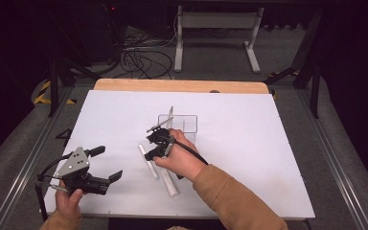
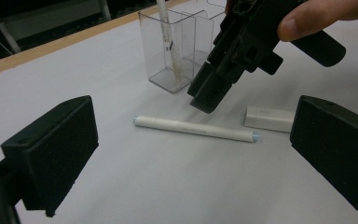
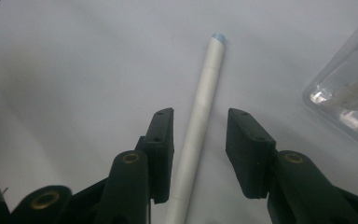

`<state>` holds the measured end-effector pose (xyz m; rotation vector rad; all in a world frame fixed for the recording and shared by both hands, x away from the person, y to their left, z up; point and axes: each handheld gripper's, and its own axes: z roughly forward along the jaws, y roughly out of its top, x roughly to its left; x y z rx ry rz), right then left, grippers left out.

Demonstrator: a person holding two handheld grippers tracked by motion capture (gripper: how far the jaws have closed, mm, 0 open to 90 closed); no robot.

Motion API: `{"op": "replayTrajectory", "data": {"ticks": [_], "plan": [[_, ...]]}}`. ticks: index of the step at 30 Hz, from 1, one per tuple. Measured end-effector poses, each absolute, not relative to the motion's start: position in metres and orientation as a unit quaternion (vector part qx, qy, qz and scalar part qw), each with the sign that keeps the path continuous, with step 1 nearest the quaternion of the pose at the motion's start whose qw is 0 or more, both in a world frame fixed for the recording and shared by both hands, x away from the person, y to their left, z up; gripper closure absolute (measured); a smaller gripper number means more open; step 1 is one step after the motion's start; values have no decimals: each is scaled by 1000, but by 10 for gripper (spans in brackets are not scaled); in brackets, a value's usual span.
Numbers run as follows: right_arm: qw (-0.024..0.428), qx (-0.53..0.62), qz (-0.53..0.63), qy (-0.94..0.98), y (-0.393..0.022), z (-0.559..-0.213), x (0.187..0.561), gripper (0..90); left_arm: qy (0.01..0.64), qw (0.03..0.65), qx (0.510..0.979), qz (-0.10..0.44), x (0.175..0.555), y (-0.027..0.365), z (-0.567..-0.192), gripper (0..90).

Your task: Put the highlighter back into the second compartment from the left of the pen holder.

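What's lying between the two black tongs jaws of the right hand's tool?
A white pen lies lengthwise between the jaws of the right tongs on the white table, seen in the right gripper view; a gap shows on each side, so they aren't pressing yet.

The surface (image 1: 249, 143) is covered in white, with a strip of bare light wood (image 1: 179, 86) showing along its far edge. Metal rails (image 1: 333, 163) run alongside its left and right edges. Grey carpet floor (image 1: 211, 62) stretches beyond, dim and falling off to black at the sides. Past the far edge stands a white metal frame (image 1: 215, 33) on two feet, and left of it a tangle of black cables (image 1: 139, 57) lies on the floor. Yellow-and-black tape (image 1: 42, 92) marks the floor off the far left corner. A small red light (image 1: 113, 8) glows in the dark at the back.
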<state>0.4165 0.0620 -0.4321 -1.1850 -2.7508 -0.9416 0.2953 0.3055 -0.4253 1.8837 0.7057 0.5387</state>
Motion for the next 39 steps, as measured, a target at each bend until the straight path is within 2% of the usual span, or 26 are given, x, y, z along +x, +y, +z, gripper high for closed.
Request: {"op": "replayTrajectory", "data": {"ticks": [10, 26, 39], "plan": [[3, -383, -283, -880, 72, -444, 420, 654, 294, 504, 781, 225, 296, 306, -426, 16], [-14, -423, -276, -863, 86, -454, 420, 777, 292, 500, 784, 224, 296, 305, -427, 17], [-20, -456, -269, -848, 93, -459, 418, 784, 291, 500, 785, 223, 296, 304, -427, 18]]}}
